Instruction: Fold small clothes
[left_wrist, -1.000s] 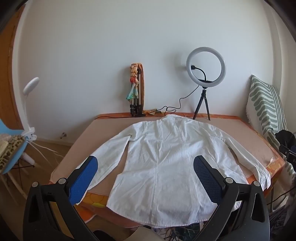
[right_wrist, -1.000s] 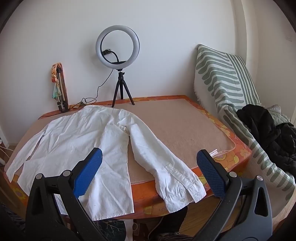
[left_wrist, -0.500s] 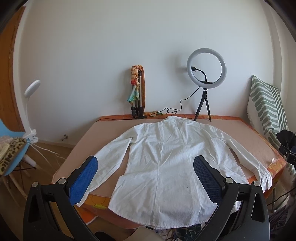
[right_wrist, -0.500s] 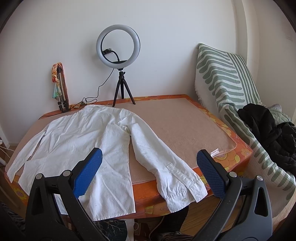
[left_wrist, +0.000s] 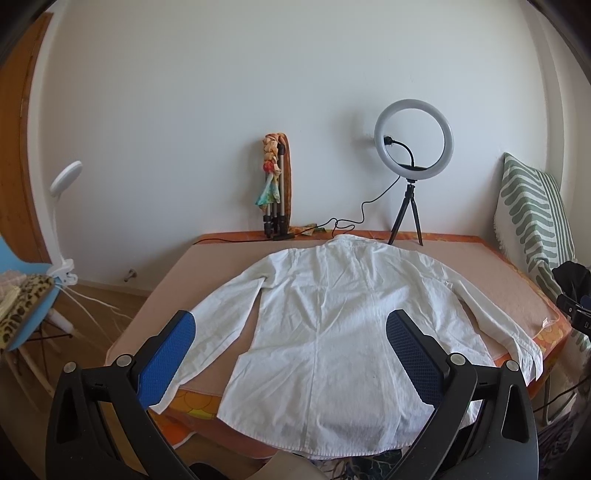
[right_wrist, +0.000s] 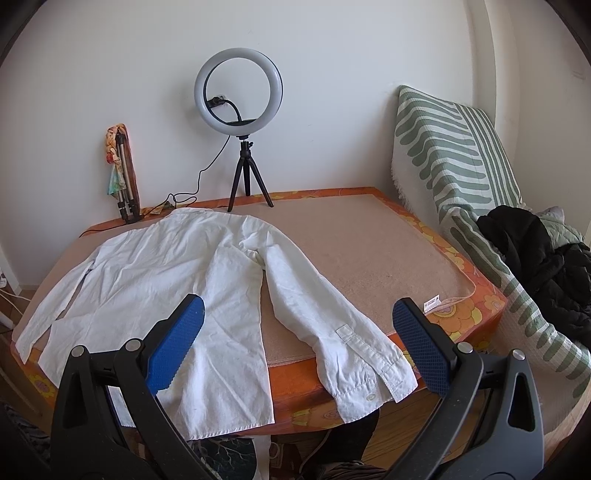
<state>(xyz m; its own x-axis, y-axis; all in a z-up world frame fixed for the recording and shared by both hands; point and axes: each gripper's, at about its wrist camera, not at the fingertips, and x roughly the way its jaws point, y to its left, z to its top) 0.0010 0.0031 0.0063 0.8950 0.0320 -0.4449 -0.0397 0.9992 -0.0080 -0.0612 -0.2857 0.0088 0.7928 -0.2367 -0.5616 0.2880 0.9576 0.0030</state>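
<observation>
A white long-sleeved shirt (left_wrist: 332, 321) lies spread flat, back up, on the table (left_wrist: 491, 273), collar toward the wall and hem hanging over the near edge. Both sleeves angle outward; the right cuff (right_wrist: 373, 376) droops over the front edge. My left gripper (left_wrist: 290, 339) hovers open in front of the hem, with nothing between its blue pads. My right gripper (right_wrist: 299, 328) is also open, held above the right sleeve (right_wrist: 317, 306) near its cuff, apart from the cloth.
A ring light on a small tripod (left_wrist: 412, 177) and a folded tripod with a scarf (left_wrist: 275, 192) stand at the table's far edge with a cable. A striped cushion (right_wrist: 454, 155) and a black jacket (right_wrist: 535, 258) lie at the right. A blue chair (left_wrist: 22, 295) stands at the left.
Both views have risen and pulled back slightly, so the shirt sits a little lower and farther in each. The shirt has not moved and both grippers stay open.
</observation>
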